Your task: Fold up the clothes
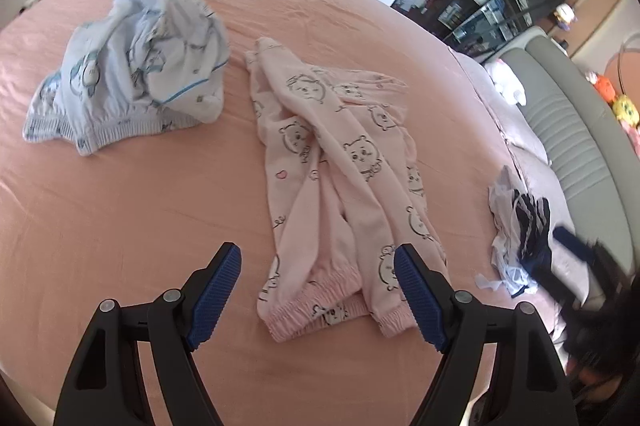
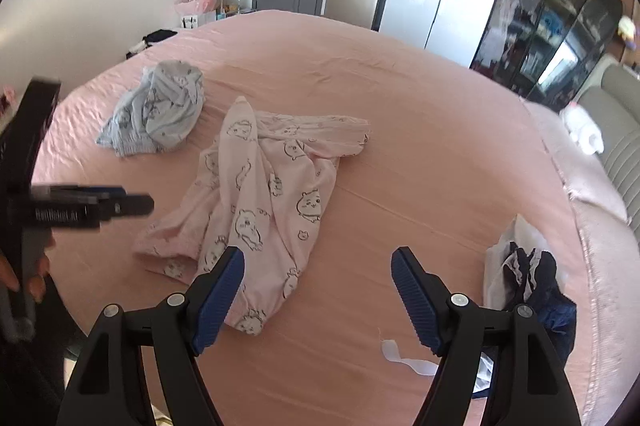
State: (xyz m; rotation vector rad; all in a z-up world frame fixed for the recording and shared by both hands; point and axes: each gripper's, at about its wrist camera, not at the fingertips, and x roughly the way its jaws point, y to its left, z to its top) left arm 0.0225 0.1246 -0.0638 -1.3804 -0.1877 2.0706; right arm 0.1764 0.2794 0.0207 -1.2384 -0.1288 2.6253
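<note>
Pink bear-print pyjama trousers lie crumpled in the middle of the pink bed, cuffs toward me. My left gripper hangs open just above those cuffs, and its pads touch nothing. In the right wrist view the same trousers lie ahead and to the left. My right gripper is open over bare sheet beside the trousers' near end, with nothing between its fingers. The left gripper shows side-on at the left edge, held by a hand. The right gripper is a dark blur at the right.
A light blue printed garment heap sits at the back left of the bed. A navy and white garment pile lies near the right edge, with a white strip beside it. A grey headboard stands to the right.
</note>
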